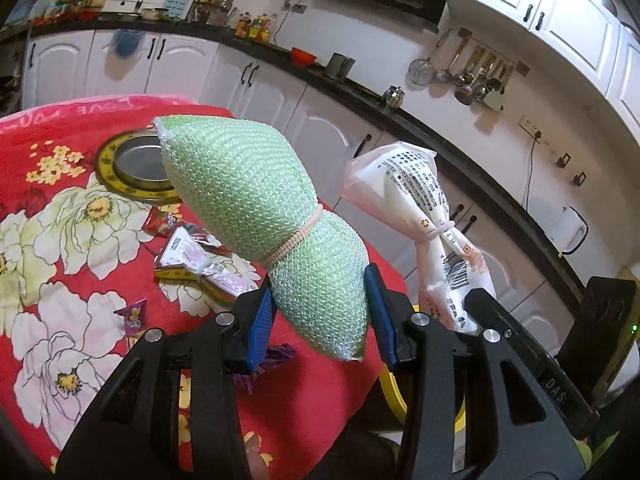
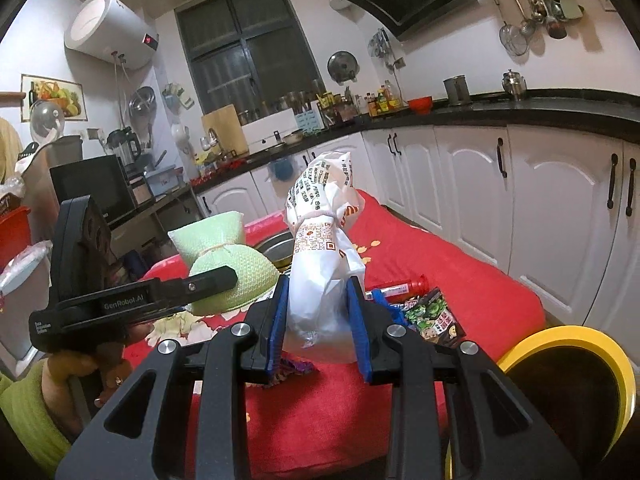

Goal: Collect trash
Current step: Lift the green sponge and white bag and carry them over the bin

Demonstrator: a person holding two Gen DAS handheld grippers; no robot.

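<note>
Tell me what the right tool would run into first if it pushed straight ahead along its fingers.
Nothing near: the right tool, gripping the white printed bag, points over the red cloth toward the round tin. Depth is unclear.

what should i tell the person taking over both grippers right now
Left gripper: jaws shut on the green mesh bundle, held up off the table.
Right gripper: jaws shut on the white printed bag, also lifted.
The yellow-rimmed bin sits low on the right; neither item is in it yet.
Left on the red floral cloth: clear wrapper, purple candy wrapper, red tube, green snack packet.
Next, probably drop both items, then collect the rest.
</note>
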